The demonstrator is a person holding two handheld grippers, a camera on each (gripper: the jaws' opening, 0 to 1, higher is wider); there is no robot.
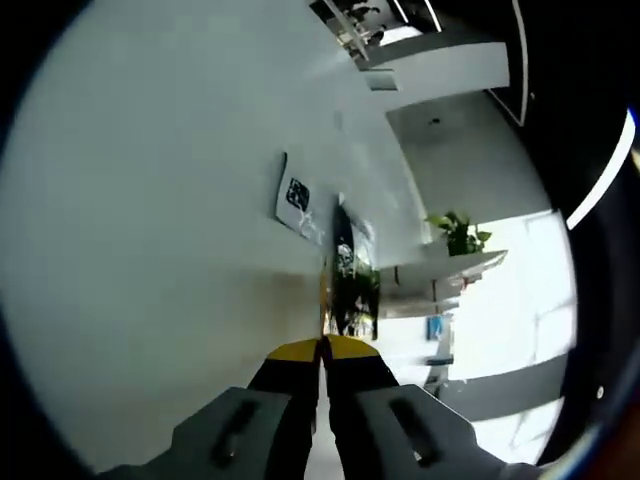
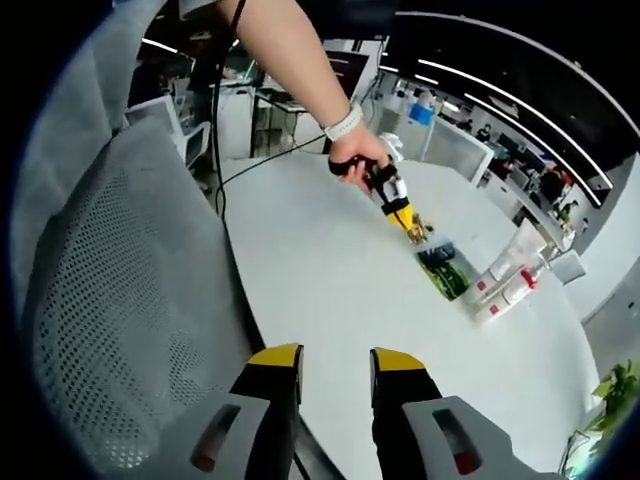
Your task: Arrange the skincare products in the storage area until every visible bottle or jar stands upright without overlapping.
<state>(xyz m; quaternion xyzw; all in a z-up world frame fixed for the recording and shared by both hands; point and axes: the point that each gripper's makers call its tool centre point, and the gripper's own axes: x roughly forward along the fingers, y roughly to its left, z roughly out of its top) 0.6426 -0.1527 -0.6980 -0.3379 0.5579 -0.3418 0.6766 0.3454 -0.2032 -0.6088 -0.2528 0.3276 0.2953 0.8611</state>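
On the white table (image 2: 330, 280) a dark green box (image 2: 445, 268) lies near the far right. Just past it stand white tubes (image 2: 512, 258) and a white bottle with a red cap (image 2: 512, 290), close together. A person's hand (image 2: 352, 160) holds my left gripper (image 2: 419, 236) right at the near end of the dark box; whether it touches the box I cannot tell. In the left gripper view that gripper (image 1: 322, 348) points at a wall, its yellow tips pressed together with nothing between them. My right gripper (image 2: 336, 362) hangs open over the table's near edge.
A grey mesh chair (image 2: 120, 300) stands to the left of the table. A black cable (image 2: 265, 155) runs across the table's far side. Office desks and screens lie behind. A potted plant (image 2: 618, 388) is at the right edge. A wall poster (image 1: 294, 196) faces the left gripper.
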